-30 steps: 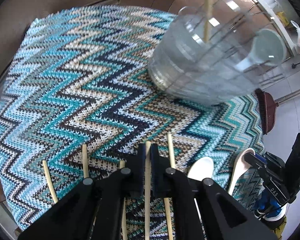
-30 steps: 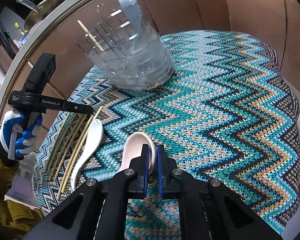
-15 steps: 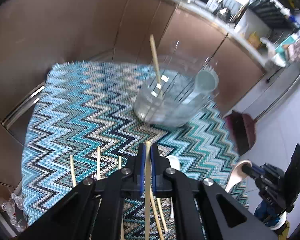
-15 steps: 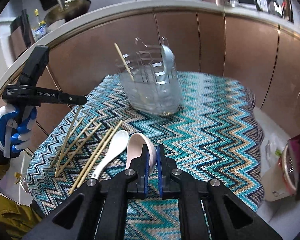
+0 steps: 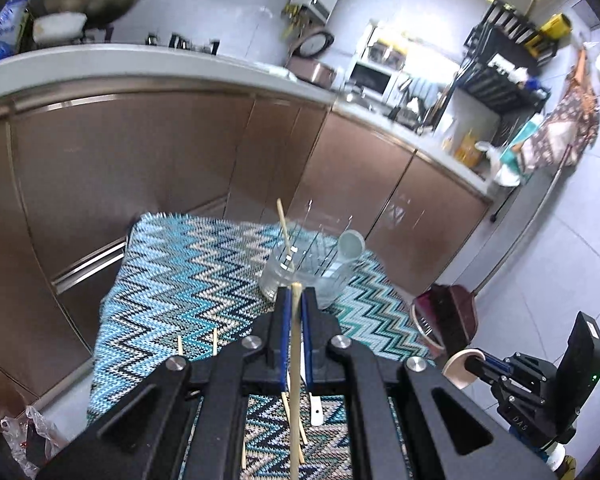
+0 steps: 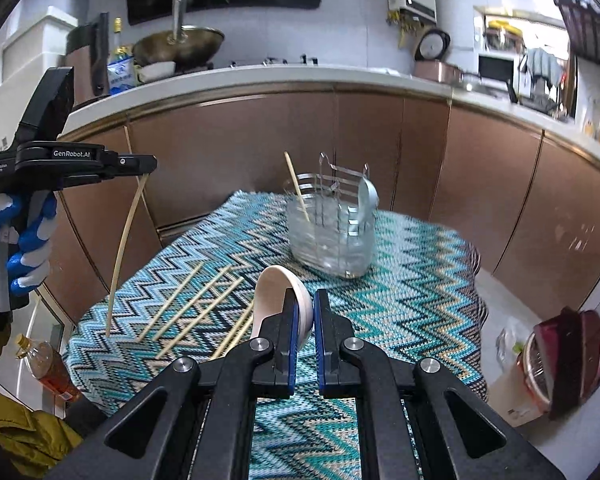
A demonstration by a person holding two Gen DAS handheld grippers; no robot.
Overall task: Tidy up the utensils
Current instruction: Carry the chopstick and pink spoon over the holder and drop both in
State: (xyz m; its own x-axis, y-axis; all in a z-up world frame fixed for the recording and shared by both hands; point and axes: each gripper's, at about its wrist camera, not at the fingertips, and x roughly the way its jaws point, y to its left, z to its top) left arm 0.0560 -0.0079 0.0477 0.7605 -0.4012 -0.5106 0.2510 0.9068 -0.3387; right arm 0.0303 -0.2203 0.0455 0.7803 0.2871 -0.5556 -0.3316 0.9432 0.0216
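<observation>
My left gripper (image 5: 295,300) is shut on a wooden chopstick (image 5: 295,364), held high above the zigzag cloth; it also shows in the right wrist view (image 6: 148,166) with the chopstick (image 6: 124,248) hanging down. My right gripper (image 6: 304,308) is shut on a white ceramic spoon (image 6: 278,288), lifted off the table; in the left wrist view the spoon (image 5: 460,368) shows at the right. A clear utensil holder (image 6: 332,236) stands at the table's far side with one chopstick (image 6: 297,186) and a pale spoon (image 6: 366,200) in it. Several chopsticks (image 6: 196,304) lie on the cloth.
The table under the zigzag cloth (image 6: 400,300) has brown kitchen cabinets (image 6: 260,152) behind it. A red dustpan (image 6: 568,356) stands on the floor at the right, a bottle (image 6: 48,368) at the left. Another white spoon handle (image 5: 315,410) lies on the cloth.
Both grippers have risen well above the table, each carrying its utensil. The left one's chopstick left the cloth, and the holder now looks farther off in both views.
</observation>
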